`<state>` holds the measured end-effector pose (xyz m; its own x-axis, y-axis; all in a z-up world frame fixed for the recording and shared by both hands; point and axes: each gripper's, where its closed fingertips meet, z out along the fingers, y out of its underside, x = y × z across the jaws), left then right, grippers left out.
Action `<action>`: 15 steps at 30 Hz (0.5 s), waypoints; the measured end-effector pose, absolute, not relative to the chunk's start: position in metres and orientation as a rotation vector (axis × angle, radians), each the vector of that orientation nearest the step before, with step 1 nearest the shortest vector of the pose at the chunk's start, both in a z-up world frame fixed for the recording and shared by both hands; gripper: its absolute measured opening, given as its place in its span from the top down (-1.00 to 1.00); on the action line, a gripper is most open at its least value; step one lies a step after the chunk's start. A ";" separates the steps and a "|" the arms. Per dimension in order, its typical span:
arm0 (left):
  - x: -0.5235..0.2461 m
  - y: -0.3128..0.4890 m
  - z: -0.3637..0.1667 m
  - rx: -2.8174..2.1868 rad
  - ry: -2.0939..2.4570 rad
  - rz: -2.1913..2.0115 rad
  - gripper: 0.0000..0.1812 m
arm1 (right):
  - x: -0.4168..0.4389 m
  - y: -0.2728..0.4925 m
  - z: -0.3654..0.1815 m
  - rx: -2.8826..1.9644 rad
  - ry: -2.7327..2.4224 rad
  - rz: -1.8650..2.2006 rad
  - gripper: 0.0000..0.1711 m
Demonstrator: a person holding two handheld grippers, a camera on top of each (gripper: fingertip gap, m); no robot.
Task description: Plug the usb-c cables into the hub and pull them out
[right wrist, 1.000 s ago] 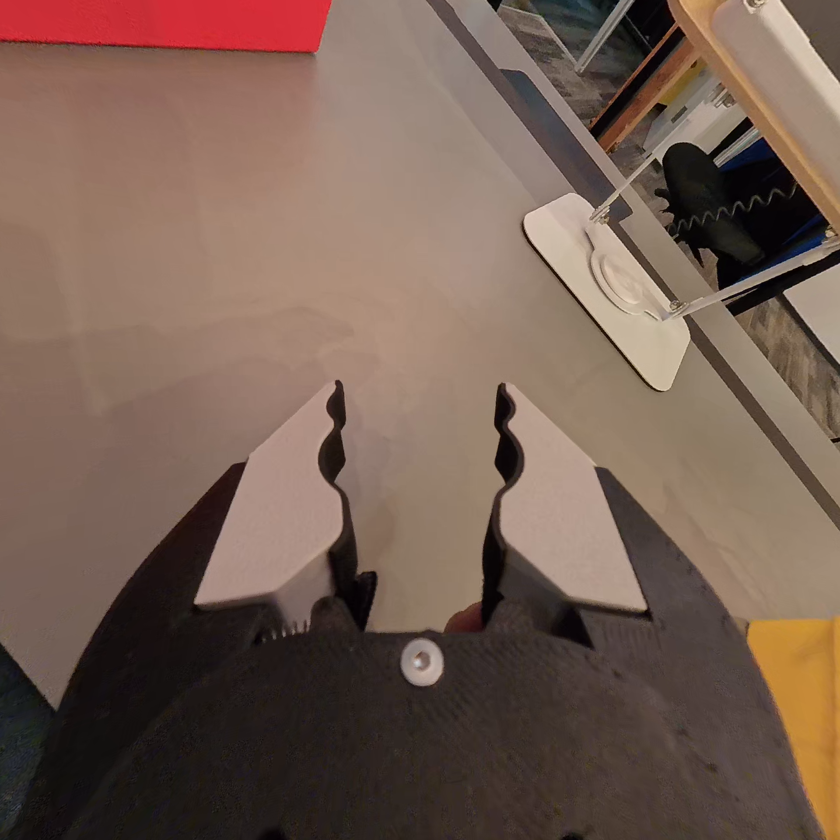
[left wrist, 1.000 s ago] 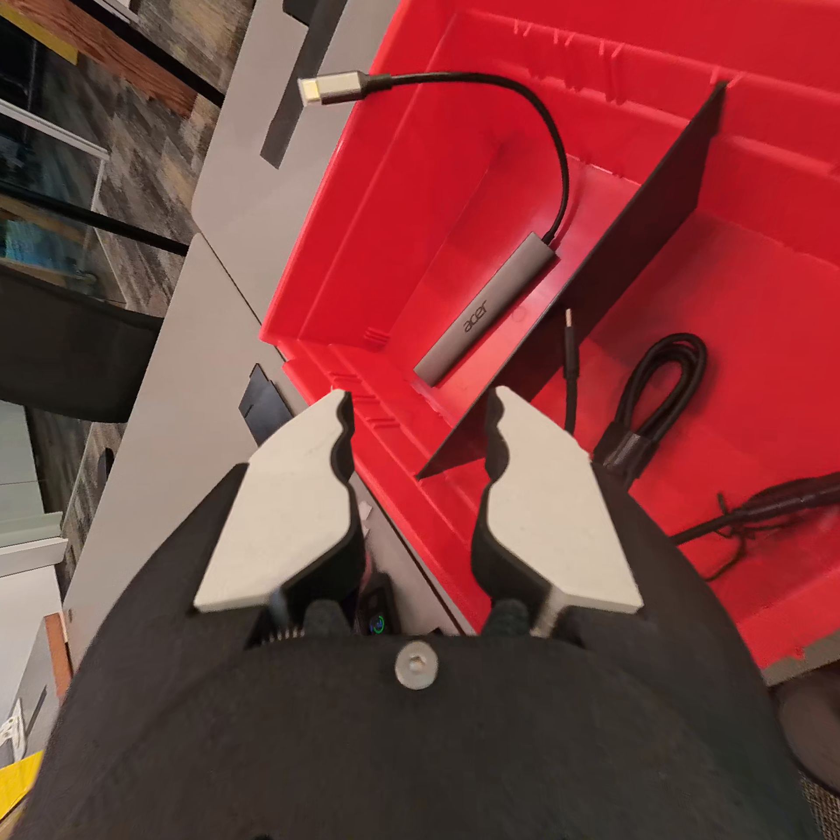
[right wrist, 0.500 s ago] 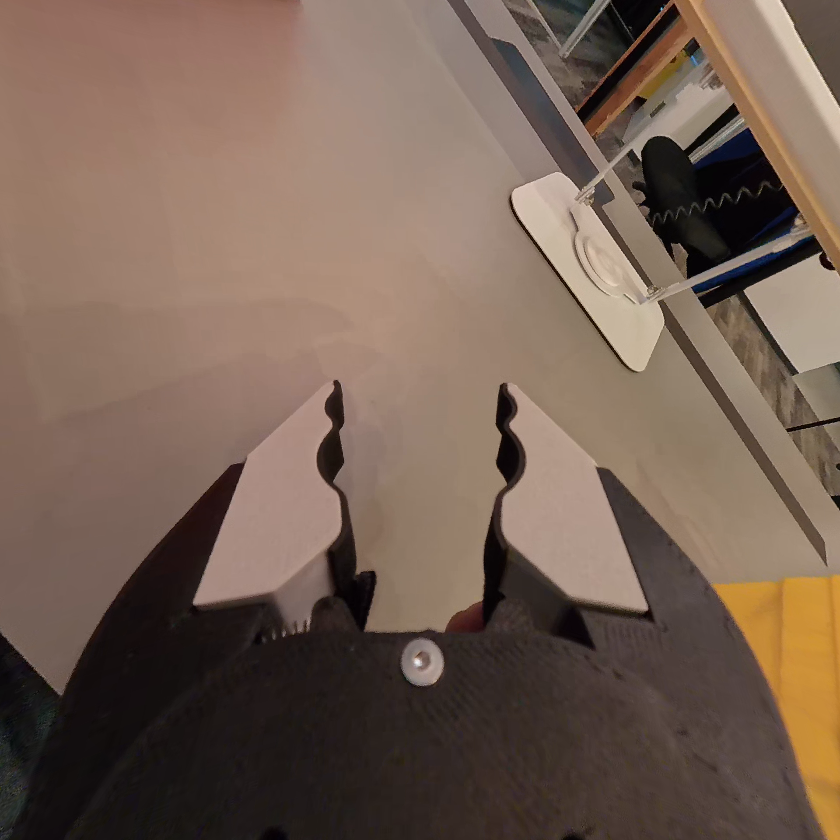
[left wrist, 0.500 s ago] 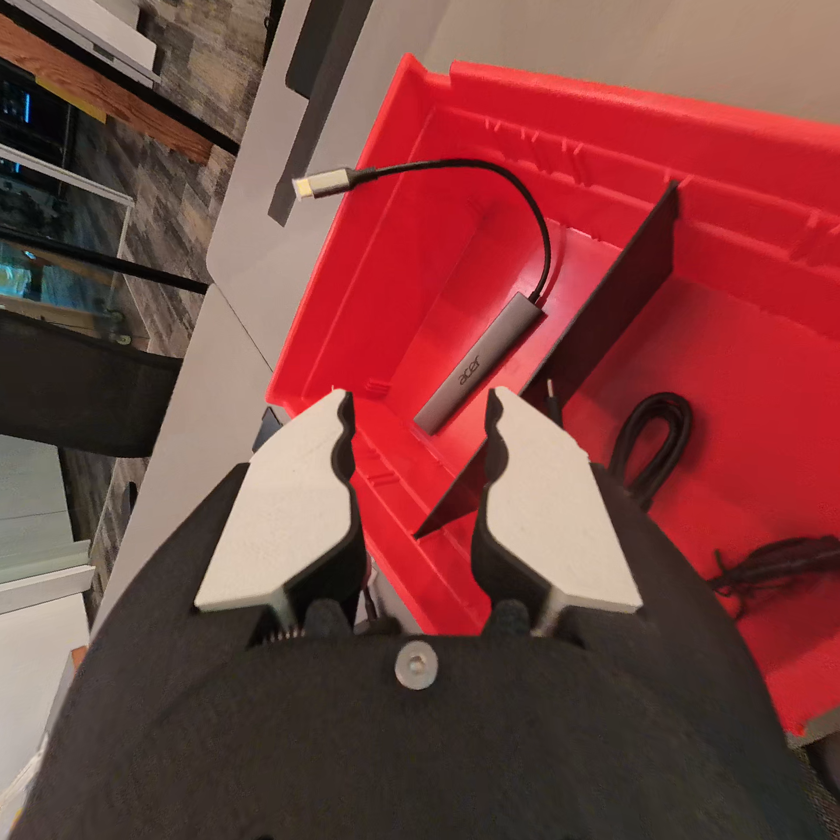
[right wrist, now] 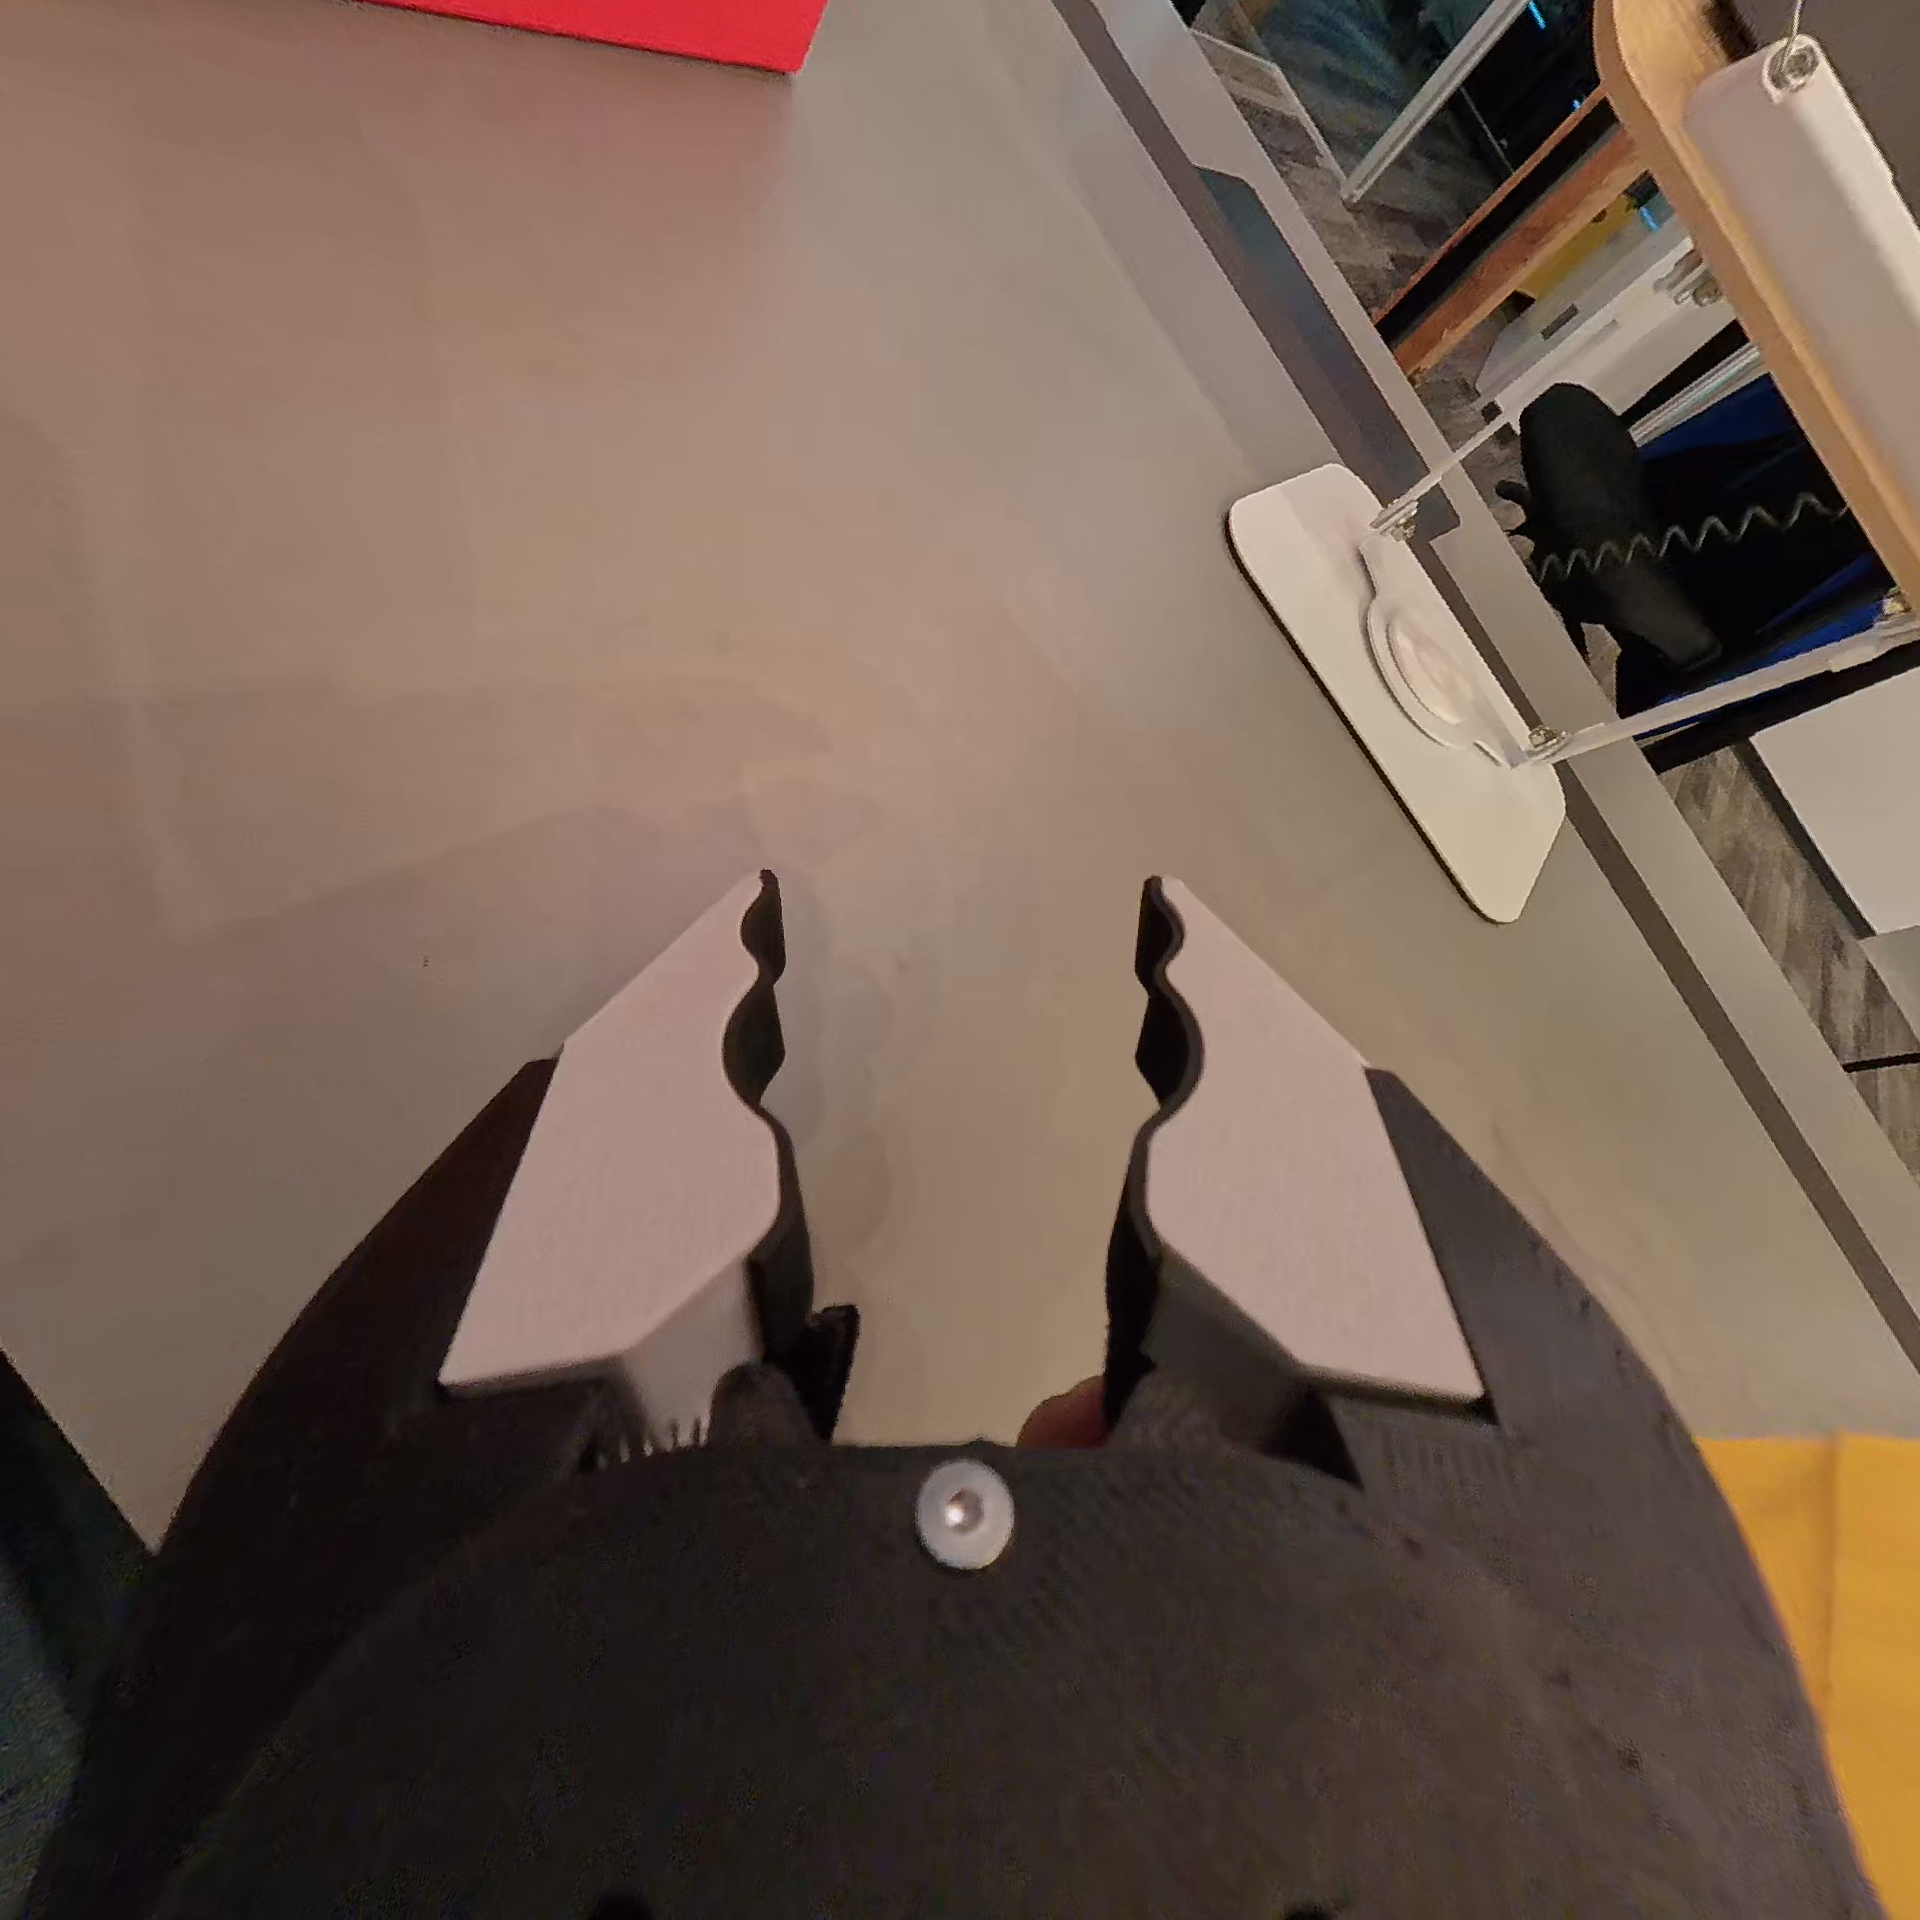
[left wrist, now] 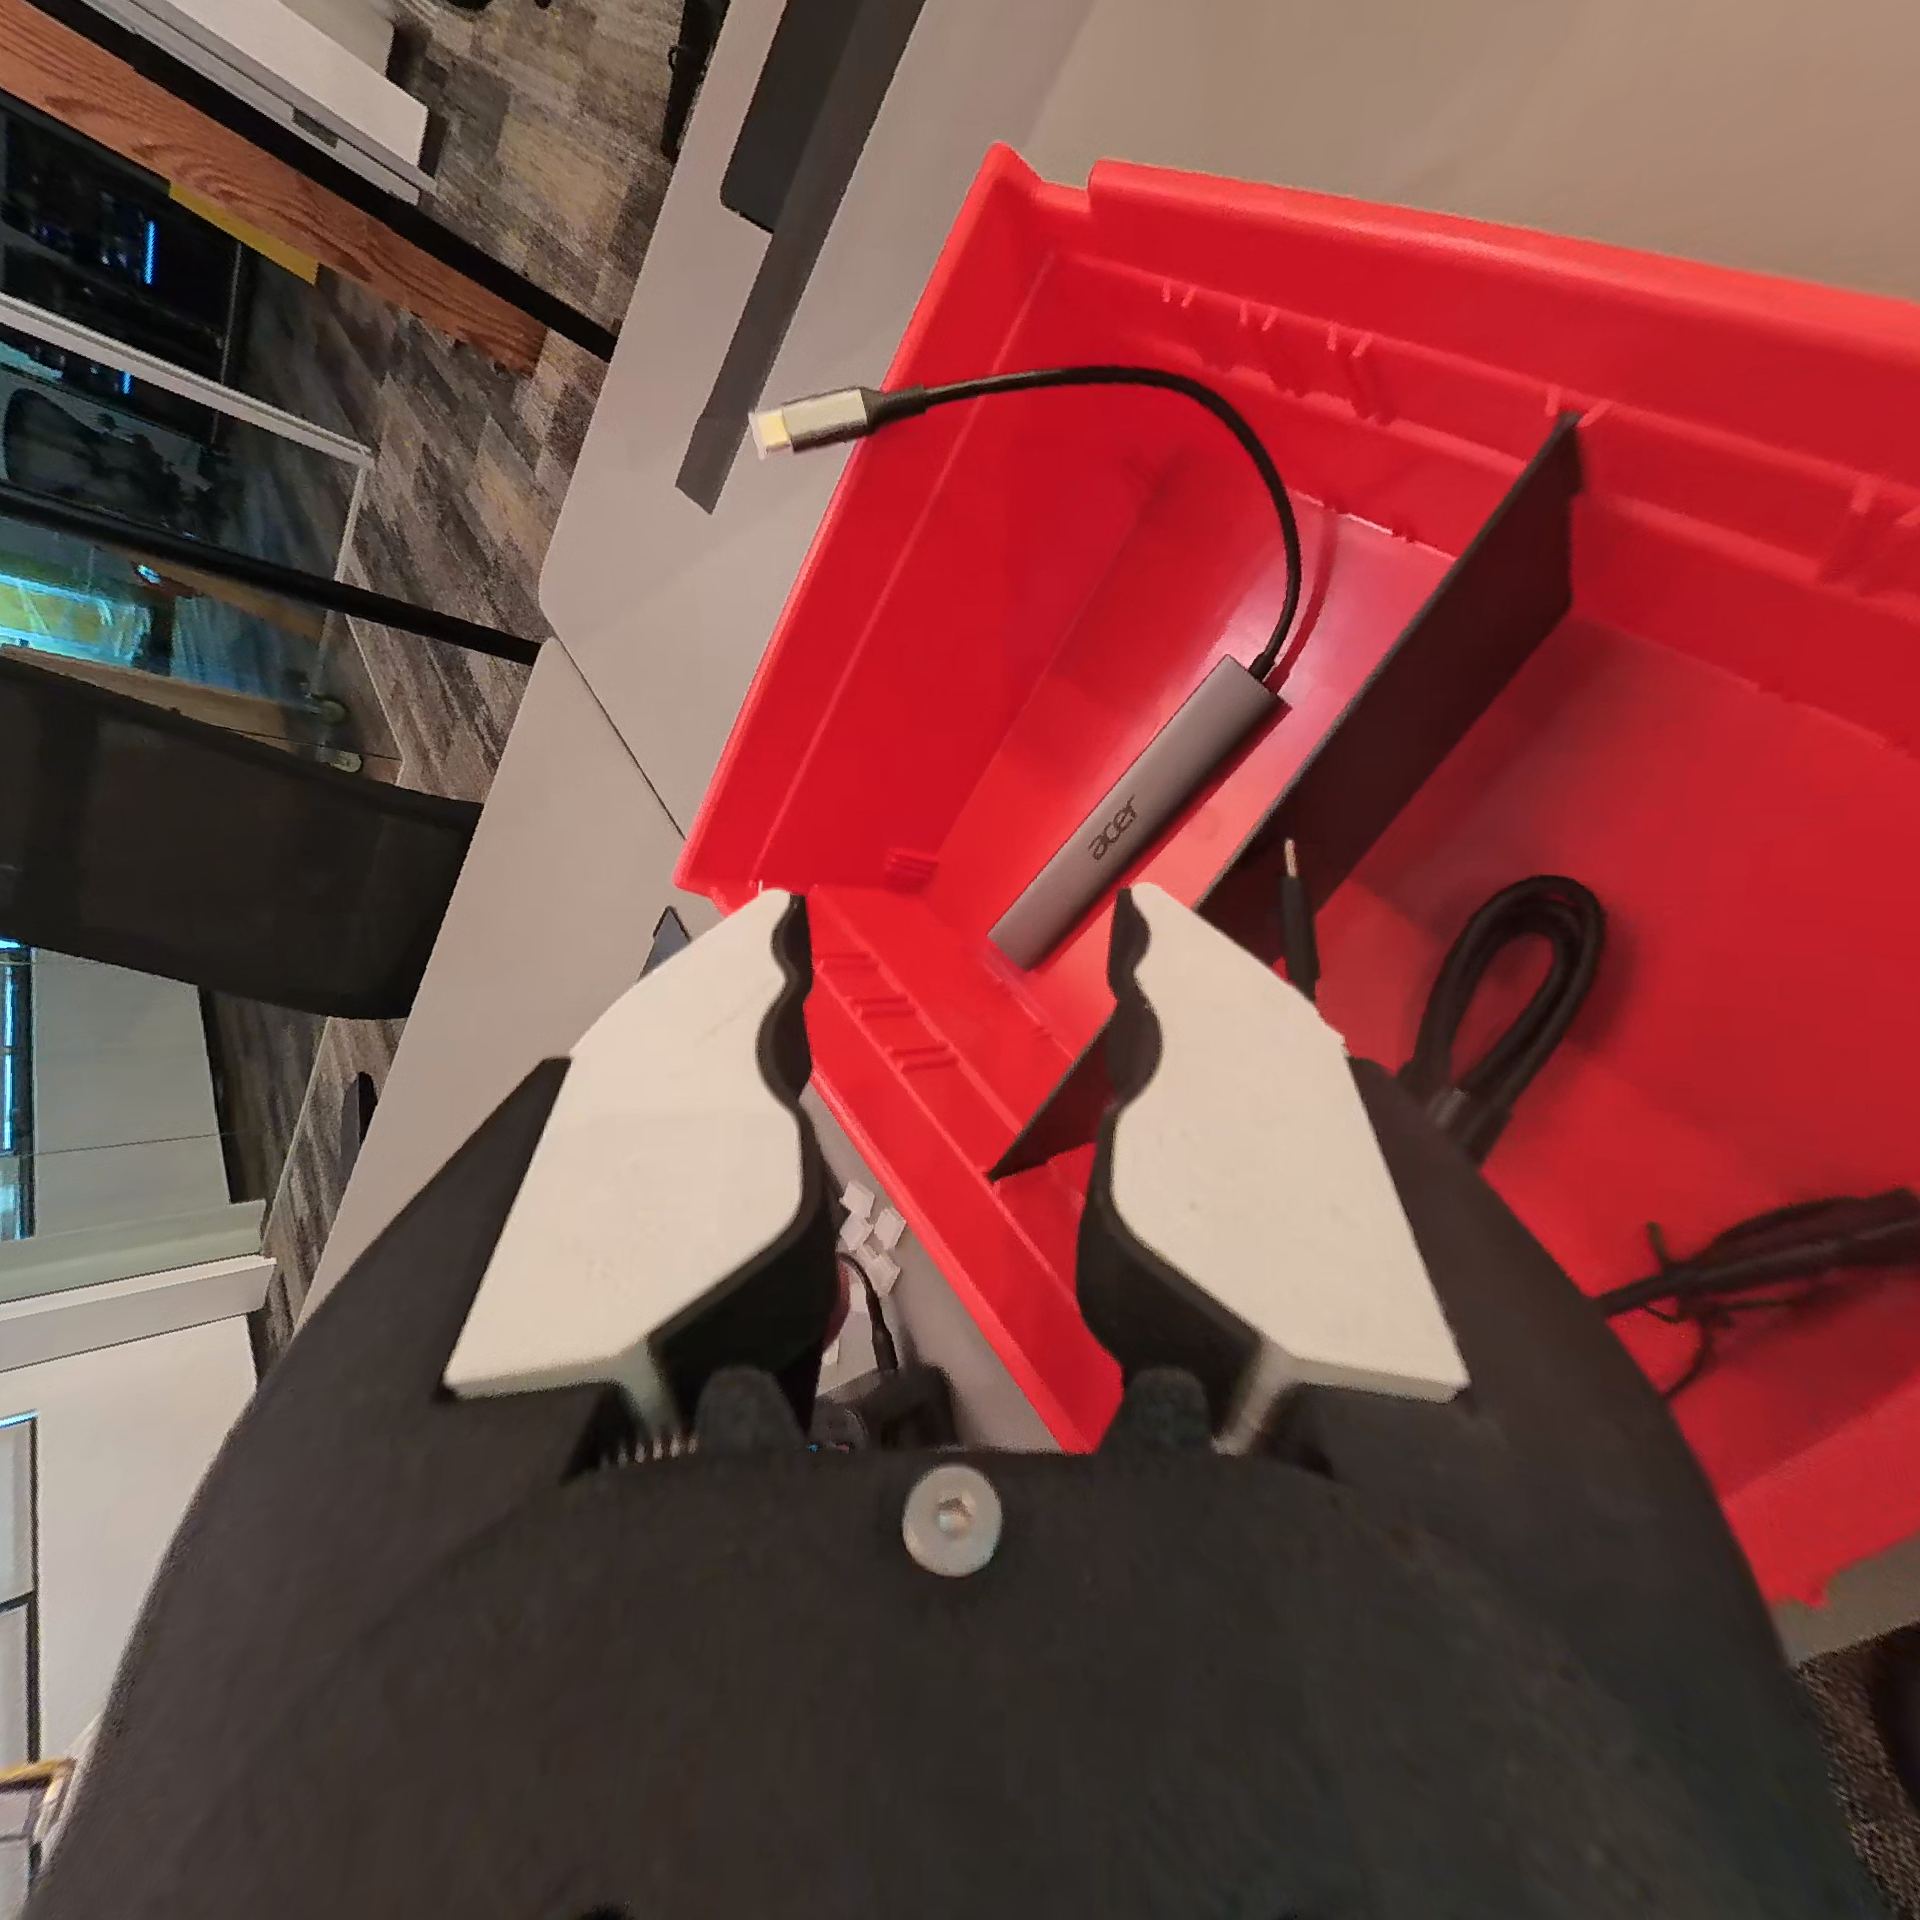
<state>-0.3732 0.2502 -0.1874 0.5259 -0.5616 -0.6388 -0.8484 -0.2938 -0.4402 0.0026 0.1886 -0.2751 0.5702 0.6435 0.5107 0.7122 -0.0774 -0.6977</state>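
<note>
Left tool [left wrist: 951, 920] open, empty, held over near edge of red bin [left wrist: 1714, 343] on tabletop [left wrist: 644, 582]. Black divider [left wrist: 1444, 717] splits bin. Hub [left wrist: 1132, 821] lies flat in left compartment beside divider; its plug [left wrist: 805, 424] juts past bin's left wall. Coiled black cable [left wrist: 1507, 997] in right compartment, partly hidden behind tool finger; second dark cable [left wrist: 1766, 1247] blurred, cut off at frame edge. Right tool [right wrist: 956, 883] open, empty, above bare tabletop [right wrist: 520, 468]; only bin corner [right wrist: 665, 26] visible there. White stand base [right wrist: 1403, 686] at tabletop's right edge.

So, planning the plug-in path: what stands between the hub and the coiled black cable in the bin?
In the left wrist view, a black divider stands between hub and coiled cable.
</note>
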 end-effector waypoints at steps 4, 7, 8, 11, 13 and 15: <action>-0.383 0.243 -0.191 -2.010 1.141 0.484 0.40 | -0.001 0.192 -0.272 -1.762 -1.126 -0.072 0.23; -0.392 0.238 -0.187 -2.018 1.098 0.471 0.40 | -0.007 0.195 -0.274 -1.757 -1.142 -0.053 0.22; -0.394 0.236 -0.186 -2.019 1.087 0.465 0.40 | -0.010 0.196 -0.275 -1.755 -1.148 -0.046 0.22; -0.405 0.230 -0.186 -2.034 1.073 0.489 0.40 | -0.017 0.198 -0.274 -1.743 -1.163 -0.025 0.22; -0.410 0.228 -0.187 -2.042 1.062 0.491 0.40 | -0.022 0.198 -0.273 -1.734 -1.173 -0.015 0.22; -0.412 0.226 -0.187 -2.046 1.050 0.484 0.40 | -0.026 0.198 -0.274 -1.727 -1.187 -0.007 0.22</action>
